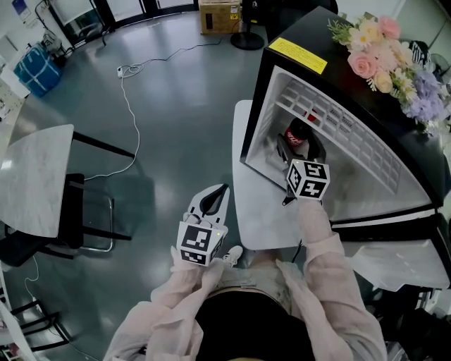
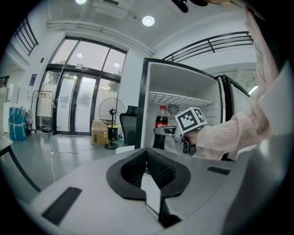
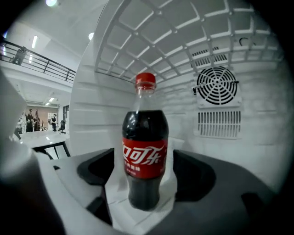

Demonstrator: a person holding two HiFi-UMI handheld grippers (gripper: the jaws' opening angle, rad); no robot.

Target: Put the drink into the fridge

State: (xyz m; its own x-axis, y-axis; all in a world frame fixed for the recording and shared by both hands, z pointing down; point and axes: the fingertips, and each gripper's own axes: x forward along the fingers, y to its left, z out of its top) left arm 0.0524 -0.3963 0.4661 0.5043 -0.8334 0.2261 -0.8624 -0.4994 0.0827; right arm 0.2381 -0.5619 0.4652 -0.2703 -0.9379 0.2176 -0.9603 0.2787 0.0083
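Note:
A cola bottle [image 1: 297,134] with a red label and red cap stands upright inside the small black fridge [image 1: 299,51], whose interior is white. My right gripper [image 1: 299,146] reaches into the fridge, its jaws open on either side of the bottle [image 3: 144,156], with white gaps showing on both sides. In the left gripper view the bottle [image 2: 161,123] and the right gripper [image 2: 166,133] sit at the fridge opening [image 2: 148,92]. My left gripper [image 1: 211,202] hangs low in front of the person, shut and empty [image 2: 148,158].
The fridge door [image 1: 262,208] is swung open toward me. A bouquet of flowers [image 1: 394,63] lies on the fridge top. A marble table [image 1: 35,176] with a chair [image 1: 81,215] stands left. A cable [image 1: 130,113] runs over the grey floor; a cardboard box [image 1: 220,15] and a fan [image 2: 110,112] stand far off.

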